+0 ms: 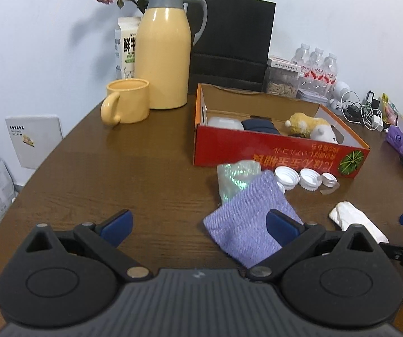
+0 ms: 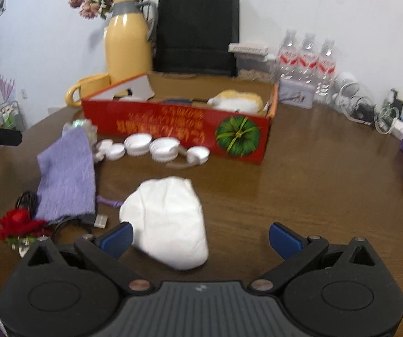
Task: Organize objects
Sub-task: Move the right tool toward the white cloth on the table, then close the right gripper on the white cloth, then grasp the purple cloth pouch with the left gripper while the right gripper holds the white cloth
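Note:
A red cardboard box (image 1: 280,151) (image 2: 179,125) stands on the brown table, holding a plush toy (image 1: 311,127), a dark cloth and a white container. In front of it lie several white caps (image 1: 299,179) (image 2: 150,147), a purple cloth (image 1: 253,221) (image 2: 66,174), a shiny plastic wrap (image 1: 235,178) and a crumpled white cloth (image 1: 355,219) (image 2: 170,221). My left gripper (image 1: 200,226) is open, its right finger over the purple cloth. My right gripper (image 2: 200,238) is open just before the white cloth, holding nothing.
A yellow thermos (image 1: 164,53), yellow mug (image 1: 127,101), milk carton (image 1: 127,47) and black paper bag (image 1: 229,39) stand at the back. Water bottles (image 2: 305,59), cables and chargers (image 2: 370,109) sit at the right. A red flower (image 2: 18,224) and USB cable (image 2: 94,220) lie front left.

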